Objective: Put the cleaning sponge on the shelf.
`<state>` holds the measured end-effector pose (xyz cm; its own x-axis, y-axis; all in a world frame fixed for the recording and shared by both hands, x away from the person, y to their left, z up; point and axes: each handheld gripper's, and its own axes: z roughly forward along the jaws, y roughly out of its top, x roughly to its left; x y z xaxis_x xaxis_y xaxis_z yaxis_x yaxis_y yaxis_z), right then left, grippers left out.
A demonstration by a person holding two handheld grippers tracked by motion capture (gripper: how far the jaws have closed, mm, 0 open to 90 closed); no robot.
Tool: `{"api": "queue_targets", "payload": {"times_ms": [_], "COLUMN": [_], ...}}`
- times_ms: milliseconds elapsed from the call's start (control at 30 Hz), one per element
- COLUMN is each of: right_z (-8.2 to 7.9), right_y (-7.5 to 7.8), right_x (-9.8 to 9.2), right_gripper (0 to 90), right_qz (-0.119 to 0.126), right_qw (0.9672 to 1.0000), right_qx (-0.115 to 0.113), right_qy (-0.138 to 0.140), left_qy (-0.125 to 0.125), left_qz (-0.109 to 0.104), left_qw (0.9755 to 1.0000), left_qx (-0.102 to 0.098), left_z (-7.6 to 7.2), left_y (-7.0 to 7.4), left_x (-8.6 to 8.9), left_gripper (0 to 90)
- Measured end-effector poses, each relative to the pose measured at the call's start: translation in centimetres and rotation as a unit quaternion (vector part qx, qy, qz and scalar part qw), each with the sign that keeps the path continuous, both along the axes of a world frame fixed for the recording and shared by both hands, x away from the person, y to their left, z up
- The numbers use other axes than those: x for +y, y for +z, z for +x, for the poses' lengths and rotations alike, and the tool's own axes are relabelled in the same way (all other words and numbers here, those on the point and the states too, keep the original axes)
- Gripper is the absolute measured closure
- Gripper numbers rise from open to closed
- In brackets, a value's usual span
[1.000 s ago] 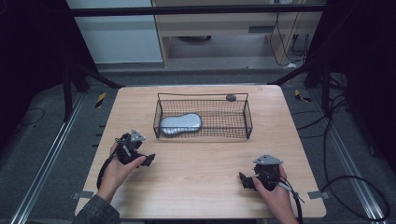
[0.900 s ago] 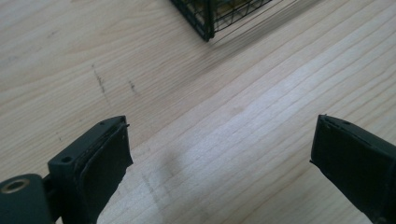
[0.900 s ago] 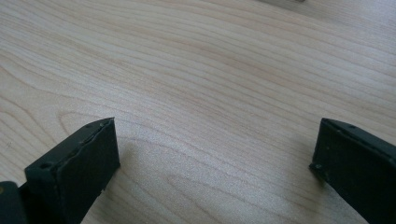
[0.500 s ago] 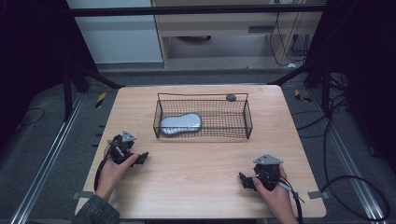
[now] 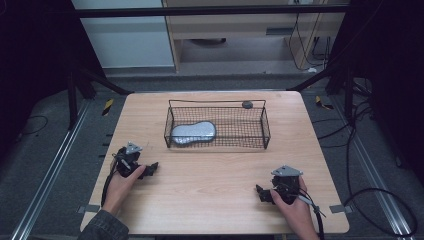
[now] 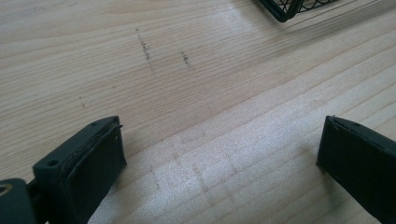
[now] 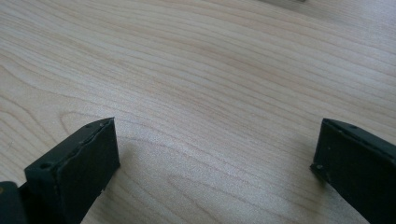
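Note:
A black wire basket stands at the middle back of the wooden table. Inside it, at its left end, lies a grey padded pouch. My left gripper rests low at the table's left side, held by a hand; its jaws have just been opening and stand wide apart over bare wood with nothing between them. The basket's corner shows at the top of the left gripper view. My right gripper sits near the front right, open, with bare wood between its jaws.
A small dark round object lies just behind the basket's back rim. Faint pencil marks cross the wood ahead of the left gripper. Cables trail on the floor at the right.
My left gripper has moved toward the table's left front and sunk lower. The right gripper has stayed where it was.

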<state>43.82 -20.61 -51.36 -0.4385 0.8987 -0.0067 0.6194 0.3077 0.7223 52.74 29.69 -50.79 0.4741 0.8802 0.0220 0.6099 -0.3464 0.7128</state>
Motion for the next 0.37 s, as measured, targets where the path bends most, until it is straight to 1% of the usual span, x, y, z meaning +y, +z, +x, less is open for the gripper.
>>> {"api": "queue_targets", "payload": {"times_ms": [367], "right_z": [0.05], "right_y": [0.01], "right_x": [0.06], "right_gripper": [0.3], "right_qz": [0.002], "right_qw": [1.0000], "right_qx": [0.001], "right_qy": [-0.003], "left_qy": [0.000], "left_qz": [0.001], "left_qw": [1.0000], "left_qx": [0.001], "left_z": [-0.05], "left_y": [0.01], "left_x": [0.02], "left_gripper": [0.0]}}
